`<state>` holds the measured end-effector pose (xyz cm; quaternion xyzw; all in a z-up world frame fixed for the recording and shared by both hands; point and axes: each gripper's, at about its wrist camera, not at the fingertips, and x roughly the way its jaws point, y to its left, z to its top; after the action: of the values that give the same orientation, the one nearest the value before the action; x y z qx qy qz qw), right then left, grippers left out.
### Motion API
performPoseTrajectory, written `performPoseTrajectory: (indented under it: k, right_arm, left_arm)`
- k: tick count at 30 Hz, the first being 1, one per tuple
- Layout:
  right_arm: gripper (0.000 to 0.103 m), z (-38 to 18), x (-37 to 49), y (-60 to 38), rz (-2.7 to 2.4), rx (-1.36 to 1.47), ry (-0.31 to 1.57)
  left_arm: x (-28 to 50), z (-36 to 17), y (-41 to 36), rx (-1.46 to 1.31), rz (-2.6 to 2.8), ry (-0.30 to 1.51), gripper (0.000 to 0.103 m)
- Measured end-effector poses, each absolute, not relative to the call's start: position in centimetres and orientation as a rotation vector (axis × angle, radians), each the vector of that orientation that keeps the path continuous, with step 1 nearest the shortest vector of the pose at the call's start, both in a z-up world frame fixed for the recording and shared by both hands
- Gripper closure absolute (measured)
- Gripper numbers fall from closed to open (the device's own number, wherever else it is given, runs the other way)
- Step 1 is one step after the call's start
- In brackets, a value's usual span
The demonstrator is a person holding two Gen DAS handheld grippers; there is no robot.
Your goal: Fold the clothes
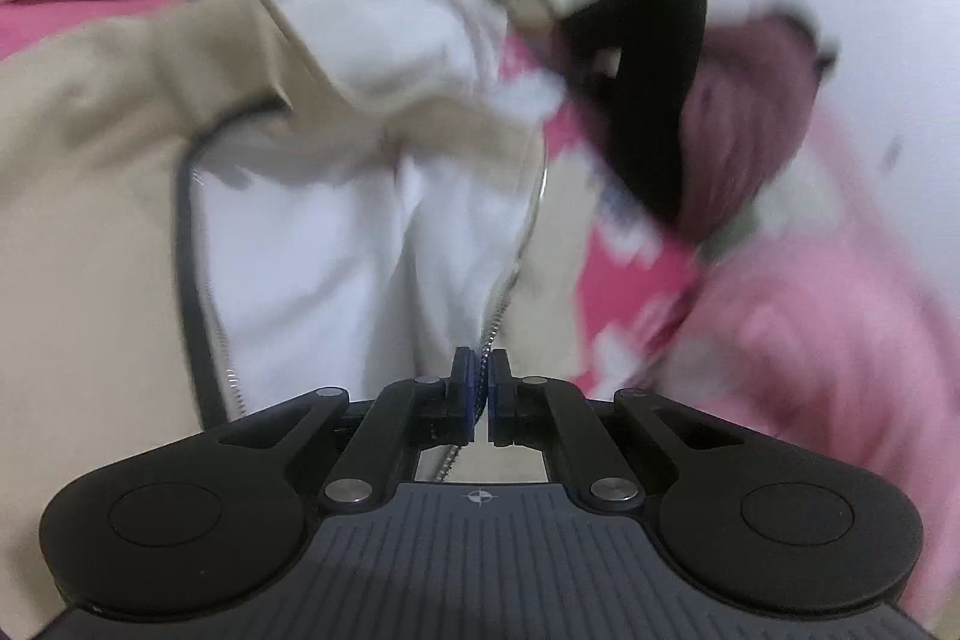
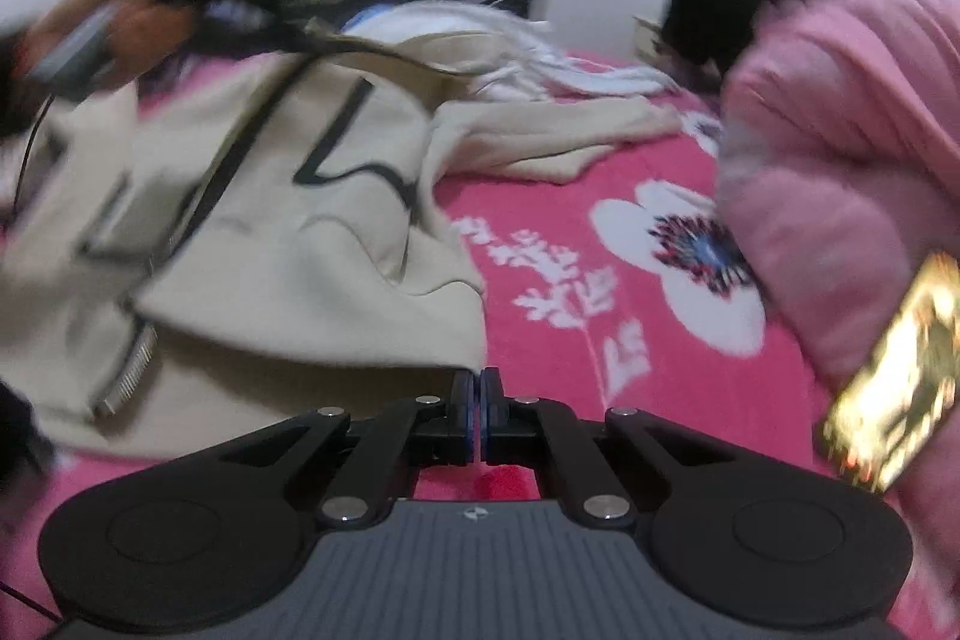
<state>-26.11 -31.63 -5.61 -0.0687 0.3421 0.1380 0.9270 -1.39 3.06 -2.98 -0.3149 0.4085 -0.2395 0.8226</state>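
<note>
Clearly the left gripper (image 1: 482, 388) has its jaws closed on the zipper edge of the beige jacket (image 1: 120, 196), which runs up the frame from them. The right gripper (image 2: 478, 415) is closed on nothing; the jacket (image 2: 288, 220) lies to its upper left on the bed (image 2: 540, 196).

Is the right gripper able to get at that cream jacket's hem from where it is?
Probably yes: the right gripper, shut and empty, sits just beside the cream jacket, with only bare pink bedspread between them.

Left gripper (image 1: 482, 370) has its fingers (image 1: 462, 388) pinched together. Right gripper (image 2: 479, 388) is the same, fully closed and angled downward.
</note>
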Motion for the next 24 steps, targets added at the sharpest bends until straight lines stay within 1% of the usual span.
performPoseTrajectory:
  k: [3,5,9,13,14,16,19,20,24]
  right_arm:
    - [0.101,-5.1,-26.2,-33.3,0.269,-0.051,0.715]
    - [0.101,-5.0,-26.1,-33.1,0.282,-0.049,0.720]
    - [0.101,-5.1,-25.9,-32.4,0.290,-0.045,0.754]
    - [0.100,-5.5,-25.3,-33.5,0.217,0.081,0.858]
    - [0.097,-5.5,-25.2,-33.8,0.198,0.113,0.883]
    - [0.097,-5.1,-25.7,-35.0,0.185,0.249,0.903]
    - [0.092,-4.7,-26.6,-35.8,0.207,0.420,0.906]
    - [0.091,-4.7,-26.6,-35.4,0.223,0.437,0.910]
    - [0.089,-4.8,-25.0,-33.7,0.276,0.490,0.918]
  left_arm:
    - [-4.4,-2.0,6.9,-0.773,-0.482,0.840,0.102]
    - [-6.0,-2.4,8.2,-0.761,-0.448,0.846,0.102]
    - [-7.5,-5.3,9.3,-0.727,-0.363,0.905,0.102]
    - [-8.2,-7.8,9.9,-0.710,-0.319,0.942,0.102]
    - [-8.2,-7.9,10.0,-0.704,-0.317,0.943,0.102]
    - [-8.2,-8.2,10.1,-0.686,-0.315,0.942,0.102]
    - [-7.9,-8.8,10.3,-0.674,-0.314,0.946,0.102]
    - [-8.0,-9.0,10.2,-0.662,-0.314,0.949,0.102]
    - [-8.2,-9.9,9.8,-0.613,-0.314,0.956,0.101]
